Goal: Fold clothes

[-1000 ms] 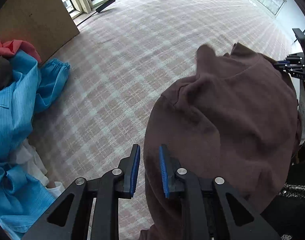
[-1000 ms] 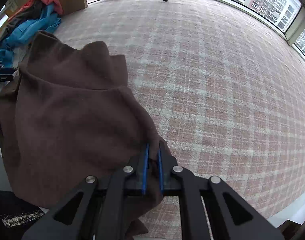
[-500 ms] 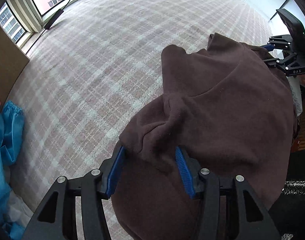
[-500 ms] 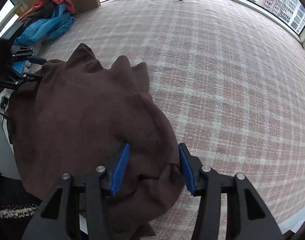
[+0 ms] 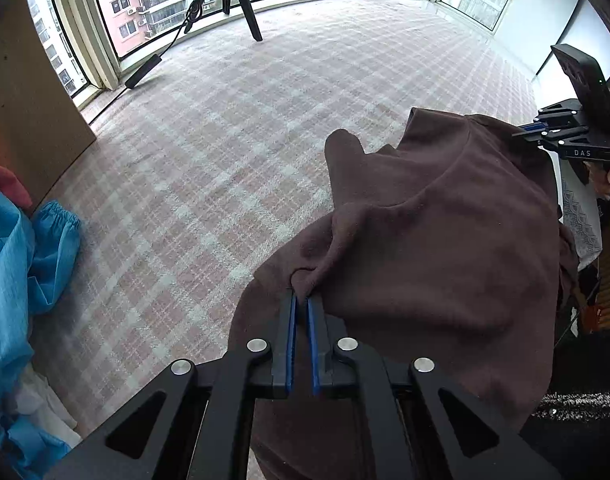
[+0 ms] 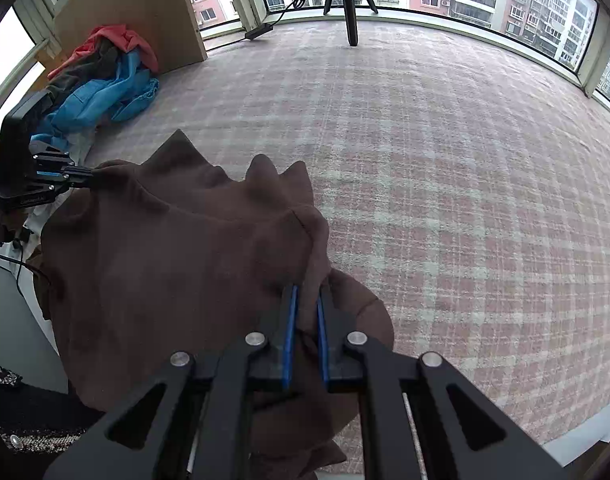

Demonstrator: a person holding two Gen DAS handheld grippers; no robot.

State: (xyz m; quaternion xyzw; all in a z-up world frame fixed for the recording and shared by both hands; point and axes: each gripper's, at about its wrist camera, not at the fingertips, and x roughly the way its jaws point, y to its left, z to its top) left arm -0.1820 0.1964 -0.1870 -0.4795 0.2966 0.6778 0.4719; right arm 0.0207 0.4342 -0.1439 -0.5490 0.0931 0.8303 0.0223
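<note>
Your left gripper [image 5: 300, 300] closing and pinching a fold of the brown garment [image 5: 445, 248], your right gripper [image 6: 305, 292] closing and pinching its other edge, garment hanging between them over the plaid carpet [image 6: 445, 168]

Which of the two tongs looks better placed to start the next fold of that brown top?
Probably neither: both pinch the brown top. The left tongs and right tongs are closing on opposite edges, so both likely move together; the right faces more bare checked cloth.
</note>
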